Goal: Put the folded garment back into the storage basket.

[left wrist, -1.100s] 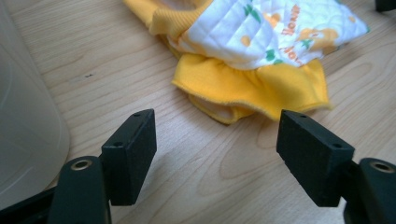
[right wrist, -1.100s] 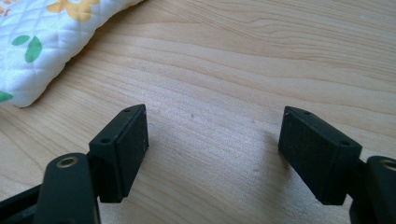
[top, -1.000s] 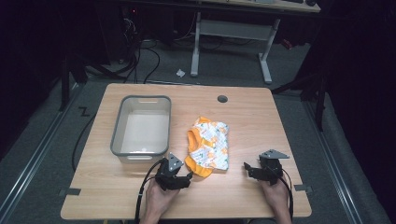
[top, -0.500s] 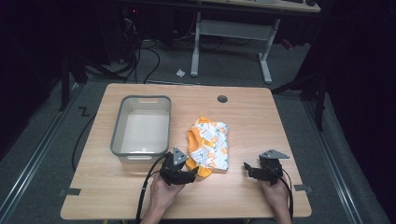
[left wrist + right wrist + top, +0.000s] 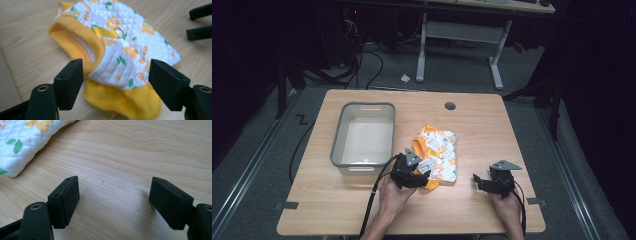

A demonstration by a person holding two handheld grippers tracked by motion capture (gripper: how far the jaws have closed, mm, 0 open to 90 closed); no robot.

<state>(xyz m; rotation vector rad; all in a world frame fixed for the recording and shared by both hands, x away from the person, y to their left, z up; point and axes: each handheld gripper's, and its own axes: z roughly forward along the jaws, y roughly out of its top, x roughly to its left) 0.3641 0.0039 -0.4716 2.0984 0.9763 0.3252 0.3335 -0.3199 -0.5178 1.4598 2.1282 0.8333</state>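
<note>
A small quilted white garment [image 5: 439, 154] with orange flowers and yellow trim lies on the wooden table [image 5: 472, 120], right of a bin. In the left gripper view the garment [image 5: 120, 50] shows a metal ring and its yellow hem lies between the jaws. My left gripper [image 5: 424, 176] is open at the garment's near left corner; its midpoint [image 5: 116, 80] sits over the hem. My right gripper [image 5: 478, 181] rests open on bare wood right of the garment, and its midpoint [image 5: 113, 195] has nothing in it. The garment's edge [image 5: 22, 142] shows at that view's upper left.
A grey plastic bin [image 5: 343, 135] stands empty at the table's left. A round cable hole [image 5: 450, 106] sits near the far edge. Another desk's legs [image 5: 497, 60] and floor cables lie beyond the table. The right gripper's jaws [image 5: 200, 22] show in the left gripper view.
My left gripper has moved right and forward, up to the garment's yellow hem. The right gripper has stayed where it was.
</note>
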